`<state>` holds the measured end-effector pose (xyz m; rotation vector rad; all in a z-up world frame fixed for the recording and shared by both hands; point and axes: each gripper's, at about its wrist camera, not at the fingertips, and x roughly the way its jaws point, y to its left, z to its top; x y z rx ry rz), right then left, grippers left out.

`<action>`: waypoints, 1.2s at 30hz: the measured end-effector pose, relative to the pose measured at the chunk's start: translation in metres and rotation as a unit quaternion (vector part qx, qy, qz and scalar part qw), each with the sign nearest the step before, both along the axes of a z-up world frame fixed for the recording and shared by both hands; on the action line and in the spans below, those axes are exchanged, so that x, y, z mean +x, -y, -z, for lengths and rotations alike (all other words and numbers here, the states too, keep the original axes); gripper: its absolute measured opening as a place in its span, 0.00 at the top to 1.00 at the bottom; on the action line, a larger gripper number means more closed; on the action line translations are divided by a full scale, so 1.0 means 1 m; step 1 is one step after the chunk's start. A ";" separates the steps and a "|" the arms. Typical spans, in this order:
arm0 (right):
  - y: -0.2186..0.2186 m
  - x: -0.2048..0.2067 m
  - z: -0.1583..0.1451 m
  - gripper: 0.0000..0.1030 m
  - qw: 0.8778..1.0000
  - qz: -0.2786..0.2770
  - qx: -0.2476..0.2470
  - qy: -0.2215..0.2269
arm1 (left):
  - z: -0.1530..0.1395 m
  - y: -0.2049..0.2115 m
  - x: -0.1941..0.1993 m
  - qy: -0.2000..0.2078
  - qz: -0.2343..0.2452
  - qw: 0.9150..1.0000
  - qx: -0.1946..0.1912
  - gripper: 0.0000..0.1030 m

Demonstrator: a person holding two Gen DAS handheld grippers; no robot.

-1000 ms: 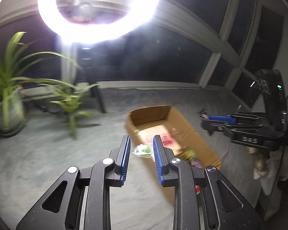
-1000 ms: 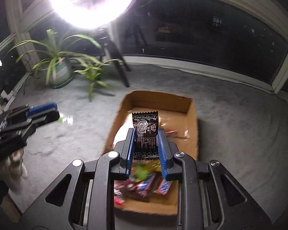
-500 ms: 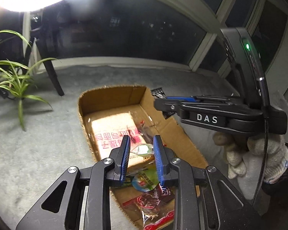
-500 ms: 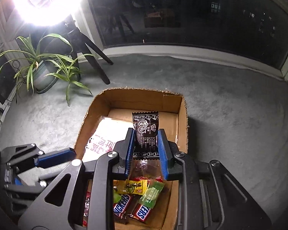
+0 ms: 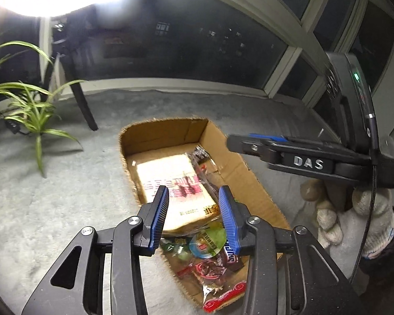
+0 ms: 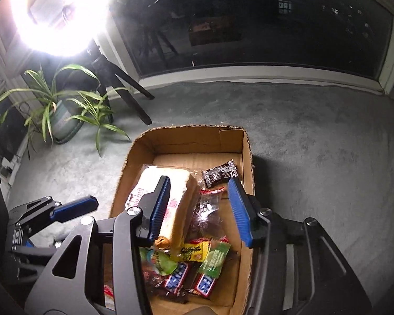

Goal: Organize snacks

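Observation:
A cardboard box [image 5: 165, 131] on the grey carpet holds a bagged white loaf [image 5: 170, 178] and several snack packets. My left gripper [image 5: 194, 199] hovers over the box's near half. Its jaws are opening with nothing between them, and a small clear green packet [image 5: 181, 249] lies below among the snacks. My right gripper [image 6: 199, 186] is above the box [image 6: 186, 131], its jaws also opening and empty. A black printed packet [image 6: 220, 174] lies in the box by its right wall, just beyond the fingertips. Snickers bars [image 6: 177, 278] and a green packet [image 6: 215, 258] fill the near end.
A potted plant [image 6: 63, 120] and a ring-light tripod leg [image 6: 128, 102] stand to the left beyond the box. Dark windows line the far wall. A gloved hand [image 5: 367, 215] holds the right gripper [image 5: 233, 141] at the box's right; the left gripper [image 6: 89, 202] is at its left.
Both grippers came in over the box and opened. The black packet left the right jaws and now lies in the box. The small green packet left the left jaws.

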<state>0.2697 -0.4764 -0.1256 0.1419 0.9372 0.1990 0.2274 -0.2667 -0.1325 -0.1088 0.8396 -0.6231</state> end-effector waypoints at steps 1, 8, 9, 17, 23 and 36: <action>0.000 -0.004 -0.002 0.51 1.000 0.003 0.002 0.002 | -0.002 -0.003 -0.002 0.002 0.000 1.000 -0.001 0.63; -0.007 -0.039 -0.021 0.50 0.999 0.029 0.011 0.021 | -0.015 -0.022 -0.025 0.020 0.001 1.000 0.017 0.63; -0.009 -0.045 -0.024 0.50 0.999 0.033 0.010 0.023 | -0.017 -0.026 -0.029 0.020 0.001 1.000 0.017 0.63; -0.052 -0.092 -0.051 0.39 0.998 0.040 -0.001 0.054 | -0.041 -0.062 -0.057 0.047 -0.006 0.998 0.028 0.63; -0.092 -0.126 -0.067 0.28 0.995 0.046 -0.040 0.075 | -0.060 -0.094 -0.083 0.074 -0.019 0.996 0.035 0.49; -0.132 -0.193 -0.070 0.22 0.992 0.077 -0.057 0.078 | -0.070 -0.144 -0.130 0.088 -0.047 0.994 0.034 0.27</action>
